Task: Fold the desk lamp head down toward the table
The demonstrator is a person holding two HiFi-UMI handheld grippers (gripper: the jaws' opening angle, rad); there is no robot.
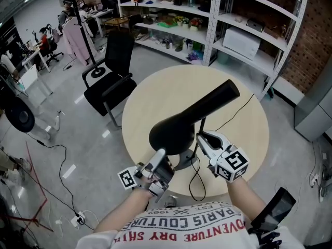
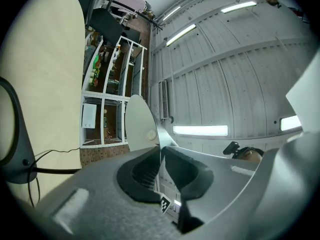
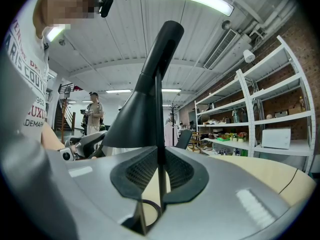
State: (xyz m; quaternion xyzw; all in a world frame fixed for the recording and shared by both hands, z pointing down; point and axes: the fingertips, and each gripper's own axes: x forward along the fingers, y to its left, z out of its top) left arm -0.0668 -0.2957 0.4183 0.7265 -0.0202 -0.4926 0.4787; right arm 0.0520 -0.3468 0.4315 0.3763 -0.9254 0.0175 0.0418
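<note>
Your right gripper [image 3: 160, 155] points level, its jaws closed on the lamp's thin black stem [image 3: 160, 171], which runs straight up between the pads. This hold looks meant to anchor the lamp so it does not skid or tip when the head is moved. Directly above this gripper is the black, cone-shaped lamp head [image 1: 192, 115]. It tilts up and away from you with its narrow end highest, well clear of the round beige table [image 1: 155, 90]. Just below the jaws sits the ring-shaped base [image 1: 182, 163], and a black cable [image 1: 191, 183] loops from there back toward you.

Your left gripper [image 1: 162, 155] sits just beside the right one, on its left. It angles upward beneath the wide end of the head. Its jaws are nearly together, with only a slit between them. The head's pale underside and thin rim lie right at its tips. The rim appears to be pinched between the pads, though the angle is grazing, so this is a judgement. A grip out at the rim, far from the joint, would give you leverage to swing the head down while the other hand braces the stem.

The head is not yet folded. Well beyond both grippers stand a black office chair [image 1: 111, 82] and white shelving [image 1: 207, 14].
</note>
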